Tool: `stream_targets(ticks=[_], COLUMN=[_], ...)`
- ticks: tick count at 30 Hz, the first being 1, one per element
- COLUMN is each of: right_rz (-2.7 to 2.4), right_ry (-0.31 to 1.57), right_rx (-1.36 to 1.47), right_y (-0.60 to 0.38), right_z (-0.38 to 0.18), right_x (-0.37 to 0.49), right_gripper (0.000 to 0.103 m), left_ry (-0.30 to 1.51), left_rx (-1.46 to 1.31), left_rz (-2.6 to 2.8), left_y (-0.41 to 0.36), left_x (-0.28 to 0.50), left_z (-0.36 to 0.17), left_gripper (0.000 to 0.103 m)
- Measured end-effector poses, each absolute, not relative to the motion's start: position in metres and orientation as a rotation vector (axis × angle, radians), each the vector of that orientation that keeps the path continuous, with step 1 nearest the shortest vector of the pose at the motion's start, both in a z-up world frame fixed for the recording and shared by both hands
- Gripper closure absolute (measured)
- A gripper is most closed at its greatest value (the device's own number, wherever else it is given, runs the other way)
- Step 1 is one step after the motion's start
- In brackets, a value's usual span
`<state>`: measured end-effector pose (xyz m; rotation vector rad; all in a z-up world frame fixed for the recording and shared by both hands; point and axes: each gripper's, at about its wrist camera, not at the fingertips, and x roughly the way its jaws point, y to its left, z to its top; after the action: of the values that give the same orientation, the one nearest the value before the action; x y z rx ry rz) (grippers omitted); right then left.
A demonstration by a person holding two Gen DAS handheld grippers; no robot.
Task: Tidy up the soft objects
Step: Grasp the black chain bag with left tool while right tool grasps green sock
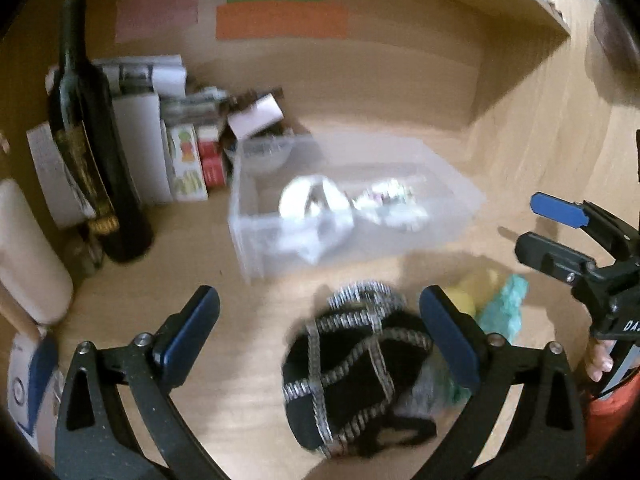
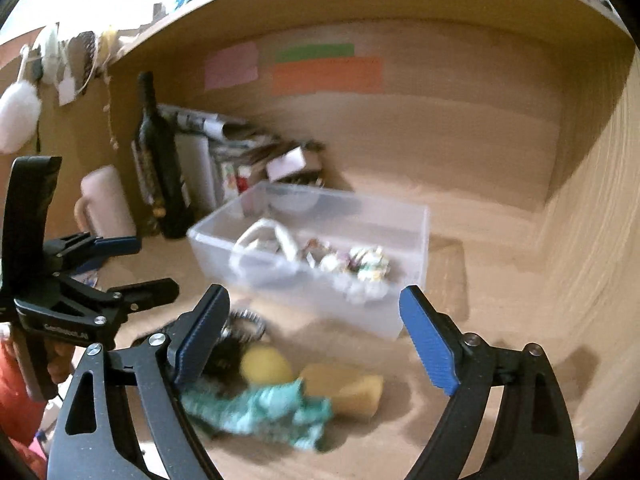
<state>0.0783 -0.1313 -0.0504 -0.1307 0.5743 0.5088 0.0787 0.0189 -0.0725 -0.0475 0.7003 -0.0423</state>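
Note:
A black fabric item with silver trim (image 1: pixel 352 376) lies on the wooden desk between the fingers of my open left gripper (image 1: pixel 320 332). Beside it lie a yellow ball (image 2: pixel 266 365), a yellow sponge (image 2: pixel 348 394) and a teal cloth (image 2: pixel 264 412), below my open, empty right gripper (image 2: pixel 312 332). A clear plastic bin (image 1: pixel 452 216) behind them holds white and patterned soft items (image 2: pixel 320 256). The right gripper also shows in the left wrist view (image 1: pixel 548 228), and the left gripper in the right wrist view (image 2: pixel 136 268).
A dark wine bottle (image 1: pixel 92 152), a pink mug (image 2: pixel 106 204), boxes and papers (image 1: pixel 176 152) stand at the back left. Coloured paper strips (image 1: pixel 280 16) are stuck on the back wall. A shelf (image 1: pixel 532 4) hangs overhead; a wooden side wall (image 2: pixel 600 240) stands at the right.

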Motion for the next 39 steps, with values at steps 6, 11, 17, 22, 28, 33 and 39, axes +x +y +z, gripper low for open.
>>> stream_targets(ticks=[6,11,17,22,28,33,39], right_rz=[0.531,0.524,0.530,0.512,0.489,0.476,0.459], right_ry=[0.668,0.714,0.748,0.734,0.702,0.660,0.587], right_rx=[-0.115,-0.107,-0.071,-0.075,-0.067,-0.053,-0.039], right_y=[-0.129,-0.133,-0.141,-0.145,-0.150,-0.157,-0.163], right_z=[-0.083,-0.100,-0.108,-0.107,-0.101,-0.087,-0.065], right_x=[0.067,0.058,0.057,0.054,0.052,0.050,0.050], right_gripper=[0.017,0.018,0.046,0.068,0.079,0.079,0.079], left_ry=[0.748,0.769,0.787,0.803,0.777,0.730,0.663], left_rx=[-0.027,-0.009,-0.063,-0.096,-0.074,-0.055,-0.061], left_rz=[-0.077,-0.080,-0.108,-0.144,-0.144,-0.132,-0.125], left_y=[0.008,0.002,0.007,0.010,0.007,0.009,0.016], left_x=[0.063,0.059,0.062,0.064,0.059,0.051,0.044], left_z=[-0.097,-0.112,-0.116,-0.120,-0.111,-0.096,-0.072], left_gripper=[0.002,0.002,0.027,0.054,0.078,0.082,0.083])
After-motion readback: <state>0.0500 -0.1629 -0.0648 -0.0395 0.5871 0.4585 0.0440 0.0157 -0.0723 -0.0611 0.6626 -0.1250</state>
